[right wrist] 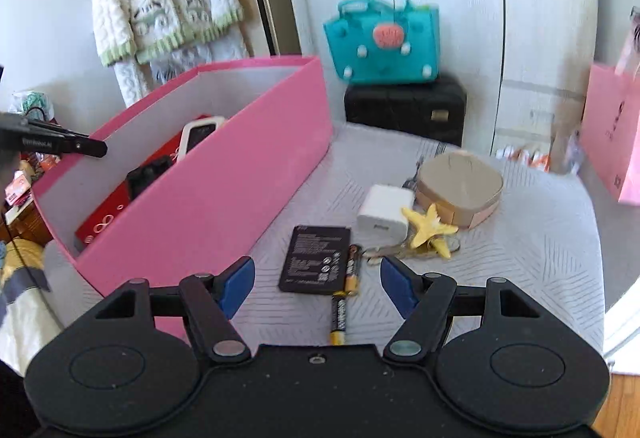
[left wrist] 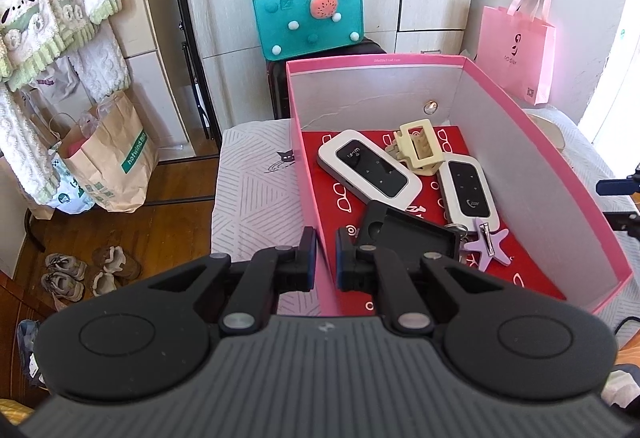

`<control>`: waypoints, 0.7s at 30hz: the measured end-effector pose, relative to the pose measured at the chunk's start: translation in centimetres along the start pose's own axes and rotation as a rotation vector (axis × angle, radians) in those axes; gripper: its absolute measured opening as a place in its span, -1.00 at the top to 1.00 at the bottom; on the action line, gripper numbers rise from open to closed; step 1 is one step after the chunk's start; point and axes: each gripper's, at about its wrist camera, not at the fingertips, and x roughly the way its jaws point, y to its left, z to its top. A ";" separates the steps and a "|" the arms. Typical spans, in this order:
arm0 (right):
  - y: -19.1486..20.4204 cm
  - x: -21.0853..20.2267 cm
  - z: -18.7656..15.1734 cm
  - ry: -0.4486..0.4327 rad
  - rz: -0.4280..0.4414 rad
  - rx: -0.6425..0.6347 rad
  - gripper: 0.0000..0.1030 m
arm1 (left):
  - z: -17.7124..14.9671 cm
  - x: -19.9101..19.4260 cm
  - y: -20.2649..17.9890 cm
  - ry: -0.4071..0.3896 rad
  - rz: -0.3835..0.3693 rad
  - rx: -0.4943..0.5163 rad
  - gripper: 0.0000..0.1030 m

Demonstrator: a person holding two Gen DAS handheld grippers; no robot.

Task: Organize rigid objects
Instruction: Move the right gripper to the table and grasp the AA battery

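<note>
1. The brown paper bag (left wrist: 116,153) on the floor carries a green band with the word "hotwind" in white.
2. The white router (left wrist: 370,167) lying in the pink box (left wrist: 560,173) shows "Wi-Fi" on its black face, seen upside down.
3. The second white router (left wrist: 470,189) beside it has a small logo near its lower end; the letters are too small to read surely.
4. The pink gift bag (left wrist: 516,53) on the wall bears a dark logo and a square code, both too small to read.
5. The black flat battery (right wrist: 316,258) on the bench (right wrist: 520,258) has white print and symbols, too blurred to read.
</note>
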 end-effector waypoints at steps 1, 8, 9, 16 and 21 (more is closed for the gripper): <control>0.1 0.2 -0.4 -0.003 -0.007 -0.012 -0.45 | 0.0 0.0 0.0 0.001 0.002 0.000 0.86; 1.0 2.4 -2.3 0.025 -0.051 -0.066 -0.28 | 0.2 0.1 -0.1 0.009 0.006 0.000 0.86; 1.1 2.5 -2.4 0.030 -0.060 -0.059 -0.21 | 0.2 0.1 -0.1 0.010 0.008 0.003 0.86; 1.6 2.9 -2.5 0.089 -0.074 -0.099 0.32 | 0.3 0.0 -0.1 0.016 0.008 0.001 0.86; 4.0 2.6 -2.5 0.101 -0.136 -0.184 0.80 | 0.1 0.0 0.0 0.010 0.010 -0.014 0.86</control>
